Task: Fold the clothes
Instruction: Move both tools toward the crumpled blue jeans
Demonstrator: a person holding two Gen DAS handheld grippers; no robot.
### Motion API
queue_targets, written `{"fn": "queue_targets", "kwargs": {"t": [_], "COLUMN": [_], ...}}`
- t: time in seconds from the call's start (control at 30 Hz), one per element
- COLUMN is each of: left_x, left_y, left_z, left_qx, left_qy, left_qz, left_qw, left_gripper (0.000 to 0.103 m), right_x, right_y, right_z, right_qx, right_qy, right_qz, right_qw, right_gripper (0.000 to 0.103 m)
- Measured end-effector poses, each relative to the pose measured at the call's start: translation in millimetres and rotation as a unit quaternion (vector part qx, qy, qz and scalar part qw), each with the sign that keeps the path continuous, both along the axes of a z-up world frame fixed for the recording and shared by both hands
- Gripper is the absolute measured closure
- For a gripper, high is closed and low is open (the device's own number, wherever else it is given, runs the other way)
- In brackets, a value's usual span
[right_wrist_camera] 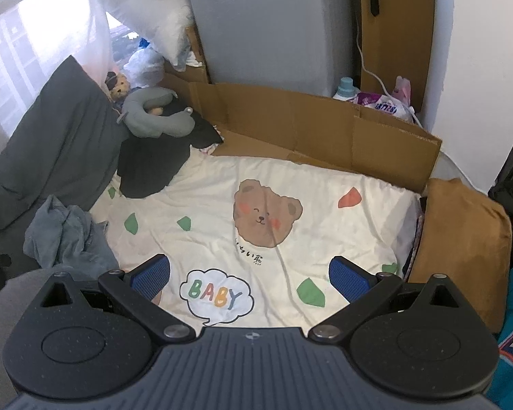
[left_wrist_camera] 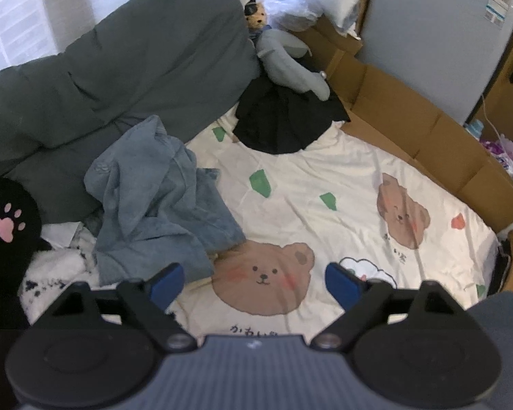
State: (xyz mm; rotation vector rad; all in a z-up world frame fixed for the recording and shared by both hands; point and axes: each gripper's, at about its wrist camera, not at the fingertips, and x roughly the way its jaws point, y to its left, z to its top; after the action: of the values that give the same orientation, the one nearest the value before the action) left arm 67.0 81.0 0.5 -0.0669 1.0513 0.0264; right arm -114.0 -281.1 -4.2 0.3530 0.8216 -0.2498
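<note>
A crumpled blue denim garment (left_wrist_camera: 160, 201) lies on the left of the cream bear-print bedsheet (left_wrist_camera: 307, 177); in the right wrist view the same denim garment (right_wrist_camera: 65, 235) is at the left edge of the sheet (right_wrist_camera: 273, 188). A black garment (left_wrist_camera: 284, 119) is heaped at the far side of the bed, and shows as a black garment (right_wrist_camera: 154, 164) in the right view too. My left gripper (left_wrist_camera: 256, 276) hovers open over a printed bear, just right of the denim. My right gripper (right_wrist_camera: 249, 273) is open above the sheet, with nothing between its fingers.
A dark grey duvet (left_wrist_camera: 119, 65) is piled along the left. A grey neck pillow (left_wrist_camera: 287, 65) and a small plush bear (right_wrist_camera: 118, 87) sit at the far corner. Cardboard (right_wrist_camera: 325, 126) walls the far edge. A brown folded cloth (right_wrist_camera: 461, 239) lies at the right. A black paw-print cushion (left_wrist_camera: 7, 225) is at the left.
</note>
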Motion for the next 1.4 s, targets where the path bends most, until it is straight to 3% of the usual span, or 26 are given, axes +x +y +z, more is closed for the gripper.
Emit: {"fn": "queue_targets", "kwargs": {"t": [0.3, 0.53, 0.7, 1.07, 1.4], "left_x": [27.8, 44.5, 47.5, 56.1, 70.6], "left_y": [36.7, 64.3, 78.9, 91.9, 93.7], "left_z": [-29.8, -70.4, -92.4, -117.3, -125.5], "left_qx": [-0.011, -0.028, -0.024, -0.017, 0.009], "left_qy": [0.001, -0.002, 0.001, -0.003, -0.005], "left_qz": [0.027, 0.031, 0.043, 0.033, 0.012], "left_qw": [0.9996, 0.9991, 0.9988, 0.9993, 0.9999], "left_gripper": [0.015, 0.018, 0.021, 0.021, 0.021], "right_x": [19.1, 44.0, 59.7, 97.3, 171.8], "right_y": [1.0, 17.4, 19.2, 32.7, 45.8], "right_z": [-16.5, -46.9, -75.6, -116.7, -124.1], "right_qx": [0.003, 0.005, 0.025, 0.033, 0.071], "right_qy": [-0.033, -0.049, -0.079, -0.076, -0.070], "right_qz": [0.002, 0.041, 0.031, 0.046, 0.144], "right_qw": [0.999, 0.998, 0.996, 0.996, 0.984], "right_gripper": [0.002, 0.002, 0.002, 0.002, 0.001]}}
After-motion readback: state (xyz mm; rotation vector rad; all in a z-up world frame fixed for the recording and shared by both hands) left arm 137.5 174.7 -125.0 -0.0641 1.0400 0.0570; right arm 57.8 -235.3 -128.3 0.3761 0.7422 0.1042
